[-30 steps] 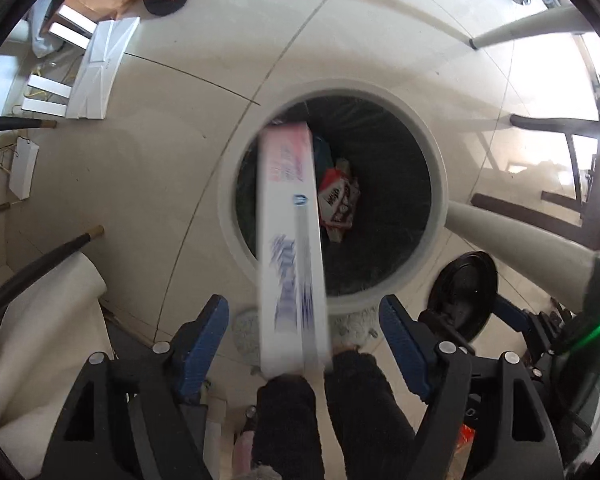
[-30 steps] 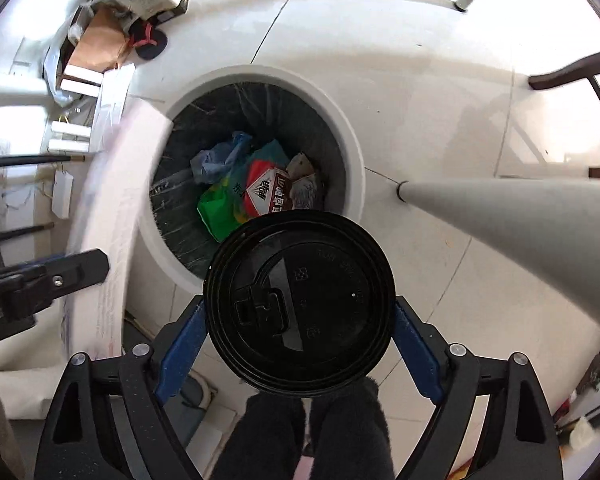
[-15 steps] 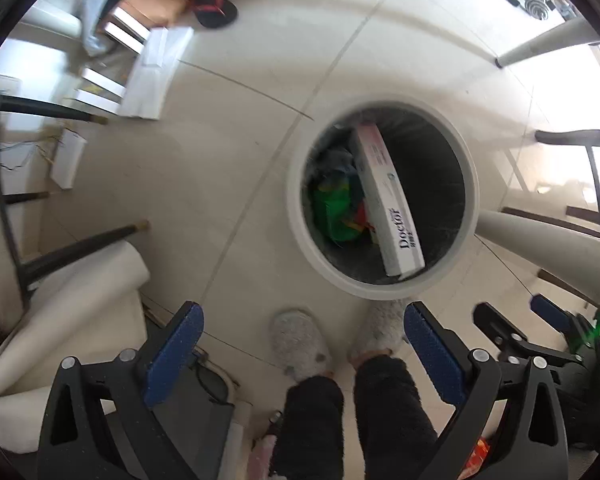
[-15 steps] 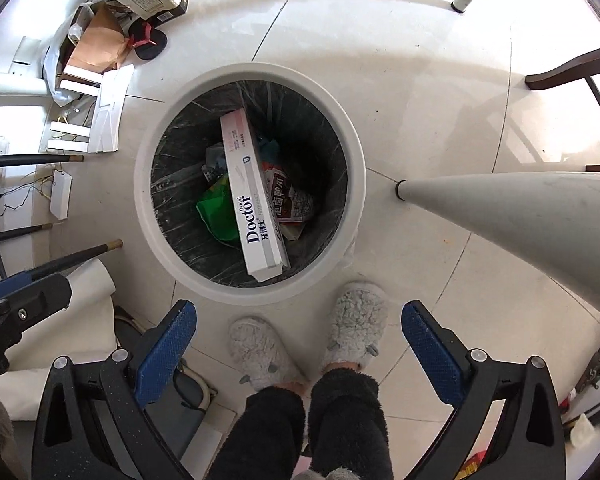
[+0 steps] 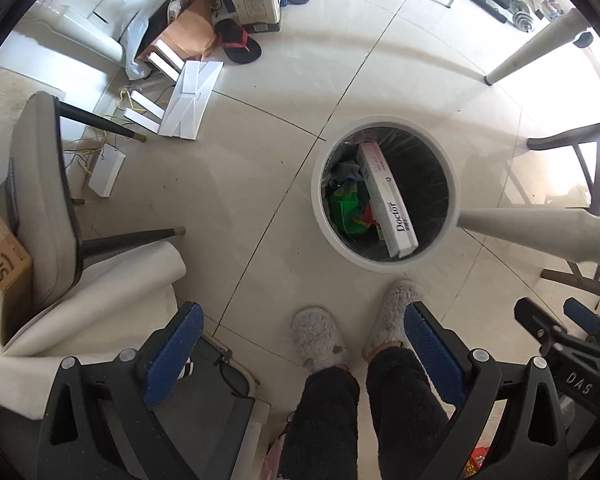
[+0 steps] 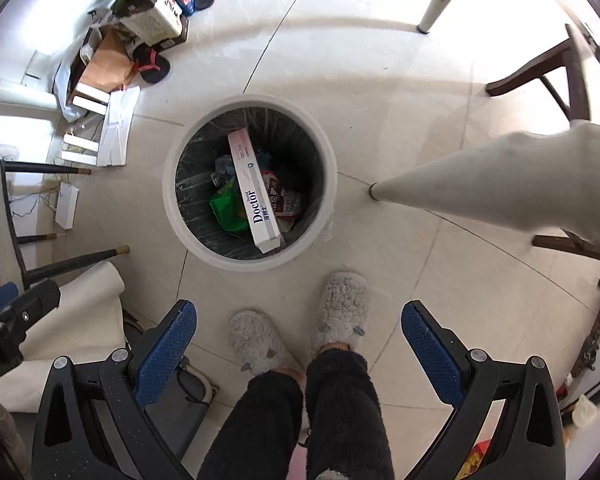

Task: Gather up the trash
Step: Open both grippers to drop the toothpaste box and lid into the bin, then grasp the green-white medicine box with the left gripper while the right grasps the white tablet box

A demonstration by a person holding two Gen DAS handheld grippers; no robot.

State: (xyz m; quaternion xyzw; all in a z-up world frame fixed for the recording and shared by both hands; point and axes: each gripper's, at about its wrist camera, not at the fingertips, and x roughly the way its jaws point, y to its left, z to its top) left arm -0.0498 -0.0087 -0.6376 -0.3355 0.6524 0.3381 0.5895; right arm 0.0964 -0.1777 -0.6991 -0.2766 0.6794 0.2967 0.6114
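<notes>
A long white "Doctor" box (image 6: pixel 254 190) lies slanted atop wrappers inside the round white bin (image 6: pixel 324 156).

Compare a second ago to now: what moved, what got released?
Both grippers let go and their jaws have just been opening. The left gripper dropped the long white Doctor box, which now lies in the trash bin; the right gripper released a black cup lid, no longer visible. Both are empty and pulled up, so the bin looks smaller. Bin, grey slippers and floor clutter stayed put.
</notes>
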